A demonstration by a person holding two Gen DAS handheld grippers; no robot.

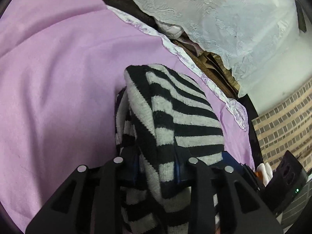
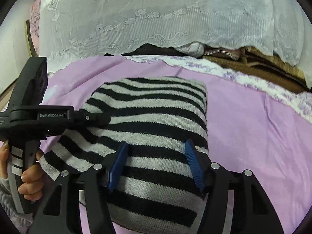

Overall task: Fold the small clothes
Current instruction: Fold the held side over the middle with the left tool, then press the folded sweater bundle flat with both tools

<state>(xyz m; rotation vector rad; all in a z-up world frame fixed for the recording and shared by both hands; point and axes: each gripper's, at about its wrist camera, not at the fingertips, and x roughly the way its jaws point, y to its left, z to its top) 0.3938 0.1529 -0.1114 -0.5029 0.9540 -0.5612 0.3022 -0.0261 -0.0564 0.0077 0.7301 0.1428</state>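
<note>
A black-and-grey striped knit garment (image 2: 152,120) lies folded on the purple sheet (image 2: 253,128). My right gripper (image 2: 156,161) is open, its blue pads (image 2: 193,161) straddling the garment's near part, resting on top of it. My left gripper (image 1: 157,167) has a fold of the same garment (image 1: 175,117) between its fingers and lifts it, so the cloth drapes over the jaws. In the right wrist view the left gripper (image 2: 101,120) reaches in from the left onto the garment's left edge, held by a hand (image 2: 29,179).
A white lace cloth (image 2: 156,15) hangs over a pile of clothes and brown blankets (image 2: 263,66) behind the sheet. The sheet has a white patterned border (image 1: 187,58). A brick-pattern wall (image 1: 288,120) is at the right in the left wrist view.
</note>
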